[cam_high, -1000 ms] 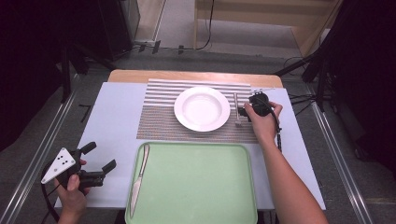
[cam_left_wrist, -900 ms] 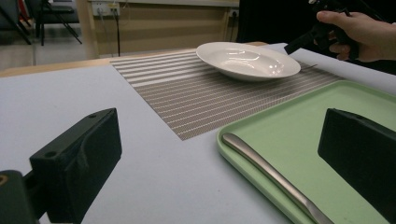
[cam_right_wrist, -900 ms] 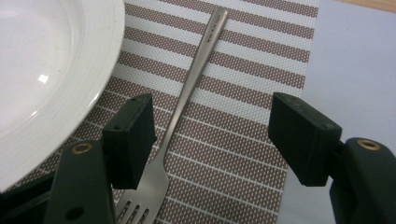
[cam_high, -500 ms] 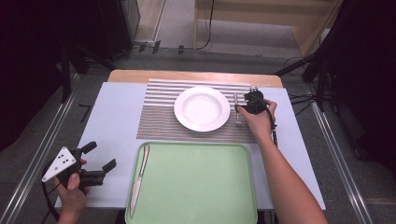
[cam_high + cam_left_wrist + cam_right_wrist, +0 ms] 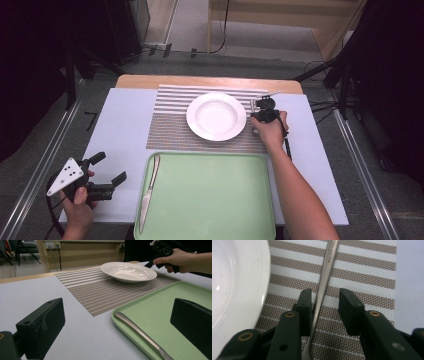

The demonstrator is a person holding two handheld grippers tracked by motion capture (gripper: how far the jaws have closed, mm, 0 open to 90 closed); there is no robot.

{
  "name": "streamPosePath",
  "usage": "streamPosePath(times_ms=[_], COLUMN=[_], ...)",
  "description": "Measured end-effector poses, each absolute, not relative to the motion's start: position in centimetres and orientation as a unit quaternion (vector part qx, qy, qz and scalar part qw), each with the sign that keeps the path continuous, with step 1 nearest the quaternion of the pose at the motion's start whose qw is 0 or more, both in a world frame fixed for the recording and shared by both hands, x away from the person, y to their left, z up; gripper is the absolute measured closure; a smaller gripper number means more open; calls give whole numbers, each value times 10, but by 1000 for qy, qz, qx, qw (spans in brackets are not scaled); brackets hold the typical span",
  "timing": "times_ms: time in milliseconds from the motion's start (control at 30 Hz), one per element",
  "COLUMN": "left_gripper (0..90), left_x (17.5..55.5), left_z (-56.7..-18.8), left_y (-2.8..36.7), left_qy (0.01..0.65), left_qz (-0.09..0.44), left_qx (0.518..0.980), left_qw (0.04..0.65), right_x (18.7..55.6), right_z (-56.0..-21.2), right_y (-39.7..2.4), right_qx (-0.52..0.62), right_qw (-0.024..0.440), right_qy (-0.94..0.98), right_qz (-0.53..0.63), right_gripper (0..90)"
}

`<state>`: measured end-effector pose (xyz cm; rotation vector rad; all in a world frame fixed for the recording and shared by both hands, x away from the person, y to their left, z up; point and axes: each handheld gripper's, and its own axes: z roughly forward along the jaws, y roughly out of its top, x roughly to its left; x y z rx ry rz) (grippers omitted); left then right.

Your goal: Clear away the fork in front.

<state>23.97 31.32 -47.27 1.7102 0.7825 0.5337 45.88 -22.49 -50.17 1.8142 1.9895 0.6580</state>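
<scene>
The utensil handle (image 5: pixel 324 282), slim and metal, lies on the striped placemat (image 5: pixel 367 277) just right of the white plate (image 5: pixel 234 285), running away from the camera in the right gripper view; which utensil it is cannot be told, as its head is hidden. It sits between the jaws of the right hand-held gripper (image 5: pixel 324 307), close against the left pad, with a gap to the right pad. The jaws have just been closing around it and stand narrow, not yet pressing from both sides. Judged step: pinching the handle, either to lift it or to square it beside the plate.

In the high view the right hand-held gripper (image 5: pixel 264 107) is at the plate's (image 5: pixel 216 116) right rim, forearm reaching diagonally across the green tray (image 5: pixel 210 200), gripper tipped down toward the mat (image 5: pixel 170 125).

A knife (image 5: pixel 148 192) lies along the tray's left edge, handle toward the far side, likely staged for a later place at the setting.

The left hand-held gripper (image 5: pixel 107 170) is held off the bench's (image 5: pixel 120 115) near left corner, roughly level and aimed at the tray, jaws wide with nothing between them; its own view looks over the knife (image 5: pixel 142 335) toward the plate (image 5: pixel 128 271).
</scene>
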Motion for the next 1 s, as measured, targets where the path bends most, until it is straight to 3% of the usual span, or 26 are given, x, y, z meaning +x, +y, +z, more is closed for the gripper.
streamPosePath(times_ms=[267, 400, 600, 767, 1000], left_gripper=[0, 0, 0, 0, 0], left_x=[240, 239, 238, 238, 237], left_z=[-474, -473, -472, -472, -472], left_y=[313, 313, 314, 316, 313], left_qy=[331, 331, 329, 334, 329], left_qz=[228, 230, 233, 233, 233], left_qx=[728, 727, 729, 725, 729], left_qw=[556, 555, 553, 555, 554], right_x=[460, 461, 463, 462, 464], right_z=[-503, -501, -501, -502, -501], right_y=[-218, -218, -218, -210, -213], right_qx=[650, 654, 658, 650, 658], right_qw=[198, 192, 189, 213, 199], right_qy=[697, 697, 694, 701, 695], right_qz=[226, 224, 223, 203, 210], right_gripper=[705, 805, 810, 790, 807])
